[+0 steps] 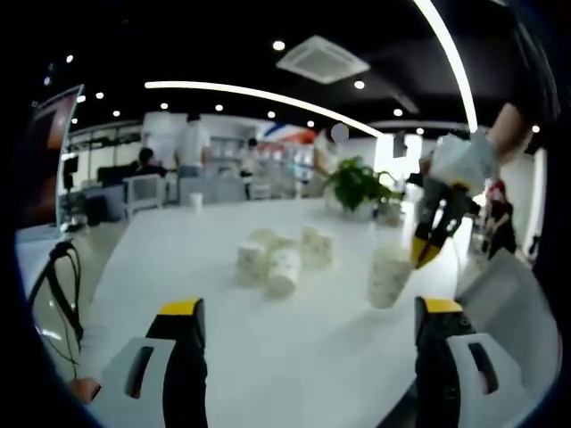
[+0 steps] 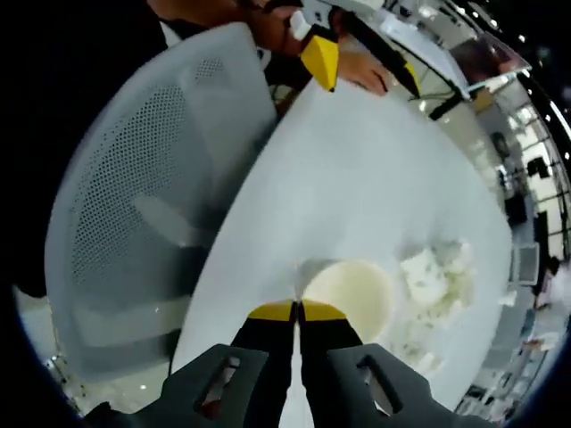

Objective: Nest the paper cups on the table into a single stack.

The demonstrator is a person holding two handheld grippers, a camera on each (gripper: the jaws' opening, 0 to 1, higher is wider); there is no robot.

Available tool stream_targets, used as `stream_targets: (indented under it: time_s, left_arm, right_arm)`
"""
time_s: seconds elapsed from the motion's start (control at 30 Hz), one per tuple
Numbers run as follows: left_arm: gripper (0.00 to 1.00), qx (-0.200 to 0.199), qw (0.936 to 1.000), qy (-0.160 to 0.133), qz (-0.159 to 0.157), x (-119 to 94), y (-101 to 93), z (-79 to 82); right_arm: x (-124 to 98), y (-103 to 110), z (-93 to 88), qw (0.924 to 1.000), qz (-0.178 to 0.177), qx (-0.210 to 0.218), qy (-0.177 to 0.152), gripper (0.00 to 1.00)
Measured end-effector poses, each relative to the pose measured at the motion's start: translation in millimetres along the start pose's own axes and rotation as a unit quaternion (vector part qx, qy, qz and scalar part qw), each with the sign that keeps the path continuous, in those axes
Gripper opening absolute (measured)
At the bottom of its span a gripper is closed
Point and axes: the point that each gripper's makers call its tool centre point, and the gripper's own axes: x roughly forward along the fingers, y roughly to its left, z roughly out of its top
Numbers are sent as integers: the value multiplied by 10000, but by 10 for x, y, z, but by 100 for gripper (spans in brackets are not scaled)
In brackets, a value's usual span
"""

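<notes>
Right tool (image 2: 297,312) is pinching the rim of an upright cup stack (image 1: 390,272) on the tabletop (image 1: 223,321), jaws closed; my left tool (image 1: 308,312) is hanging wide open, empty. Several loose cups (image 1: 284,259) are lying clustered beyond, so I judge most nesting is remaining

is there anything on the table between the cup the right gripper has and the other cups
Nothing visible. In the left gripper view the right gripper is shut on the rim of an upright paper cup, and only bare white table lies between it and the cluster of cups. The potted plant stands farther back, off that line.
</notes>
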Motion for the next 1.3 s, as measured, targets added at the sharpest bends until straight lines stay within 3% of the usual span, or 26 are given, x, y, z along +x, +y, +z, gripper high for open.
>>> stream_targets:
  time_s: [0.23, 0.53, 1.07, 1.2, 1.3]
  left_arm:
    - [98, -25, 10000, 45, 31, -44, -2, -31]
    - [98, -40, 10000, 62, 59, -86, 10, -42]
    - [97, -70, 9999, 57, 99, -111, 16, -43]
    - [97, -69, 9999, 58, 108, -116, 15, -32]
    - [98, -56, 9999, 47, 123, -116, 27, -25]
  right_arm:
    - [217, 64, -34, 9996, 166, -200, 122, 0]
    - [335, 105, -40, 9995, 250, -175, 121, 0]
    - [335, 95, 26, 9993, 236, -284, -115, 0]
    - [311, 59, 51, 9990, 121, -377, -212, 7]
    - [287, 110, 87, 9987, 318, -84, -380, 8]
